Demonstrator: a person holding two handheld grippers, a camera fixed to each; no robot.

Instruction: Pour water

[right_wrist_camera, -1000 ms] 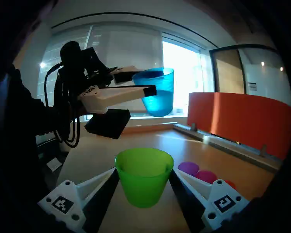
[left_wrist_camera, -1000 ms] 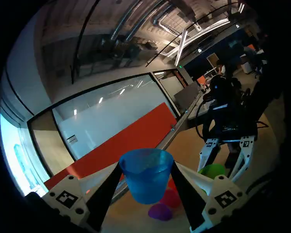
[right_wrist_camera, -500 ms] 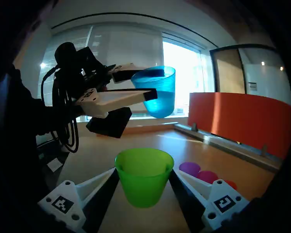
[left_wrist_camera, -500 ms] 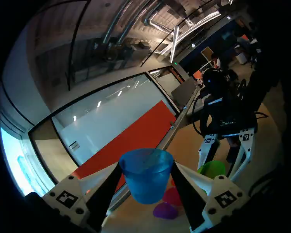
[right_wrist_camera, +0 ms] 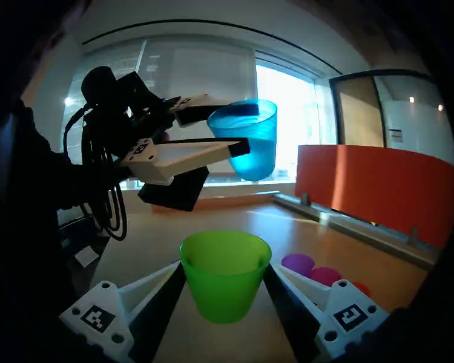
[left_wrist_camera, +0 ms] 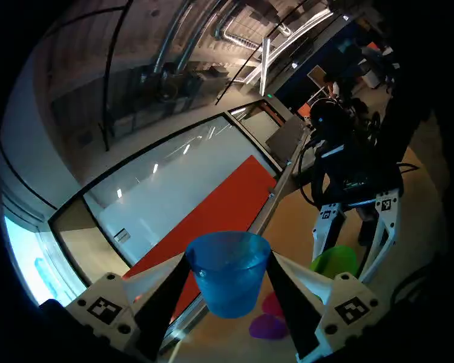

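Between the fingers of the left hand-held gripper (left_wrist_camera: 227,260), a translucent blue plastic cup (left_wrist_camera: 227,284) is sitting. Both fingers are pressing on its sides, and the jaws are standing only as wide as the cup. In the right gripper view this cup is hanging high in the air, nearly upright with a slight lean. Its lower part is looking darker, so I am judging that water is inside, but I cannot tell this for sure.

The right hand-held gripper (right_wrist_camera: 225,261) is closing in the same way on a bright green plastic cup (right_wrist_camera: 224,290), which is standing upright and low over the wooden table (right_wrist_camera: 287,227). The green cup is looking empty. The blue cup is above it, but farther off and a little to one side, well apart from its rim.

On the table beyond the green cup, a purple round piece (right_wrist_camera: 298,264) and a pink round piece (right_wrist_camera: 325,275) are lying just beside each other. Behind them an orange partition (right_wrist_camera: 378,187) is running along the table's edge.

I am judging that the step in hand is the approach before pouring. The next move is calling for bringing the blue rim over the green opening, then tilting slowly, with the green cup steady.
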